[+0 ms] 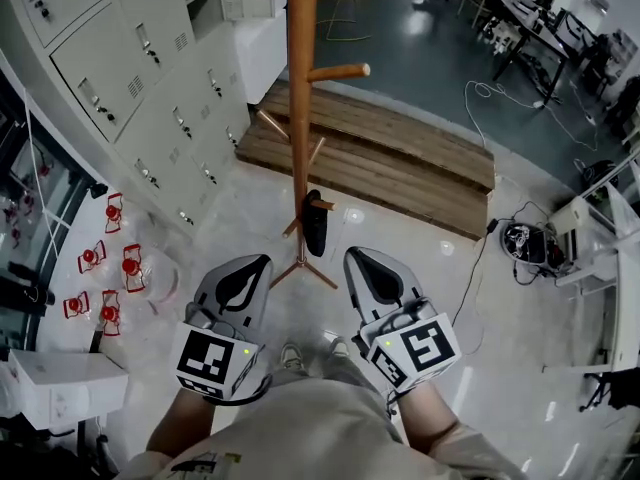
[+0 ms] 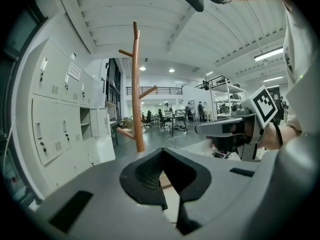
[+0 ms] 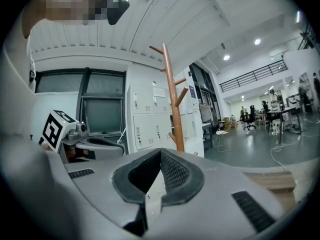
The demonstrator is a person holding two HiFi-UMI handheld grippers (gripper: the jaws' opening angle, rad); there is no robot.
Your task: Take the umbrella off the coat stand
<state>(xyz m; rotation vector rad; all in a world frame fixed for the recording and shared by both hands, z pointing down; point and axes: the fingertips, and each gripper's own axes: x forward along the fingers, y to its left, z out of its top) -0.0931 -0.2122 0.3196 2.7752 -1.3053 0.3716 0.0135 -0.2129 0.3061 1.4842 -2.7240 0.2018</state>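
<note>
The wooden coat stand [image 1: 300,118] rises from the pale floor straight ahead of me, with pegs at several heights. A black folded umbrella [image 1: 314,224] hangs from a low peg close to the pole. My left gripper [image 1: 262,262] and right gripper [image 1: 352,256] are side by side below the stand's feet, both pointing at it and short of it. Each is shut with nothing between its jaws. In the left gripper view the stand [image 2: 136,84] is ahead of the left gripper [image 2: 161,153]. The right gripper view shows the stand [image 3: 172,101] beyond the right gripper [image 3: 161,152]. Neither gripper view shows the umbrella.
White lockers [image 1: 130,78] line the wall at left. A low wooden platform [image 1: 390,153] lies behind the stand. Red-and-white items [image 1: 105,268] and a white box [image 1: 60,383] sit at left. Cables and a black device [image 1: 525,243] are at right, desks [image 1: 530,13] farther back.
</note>
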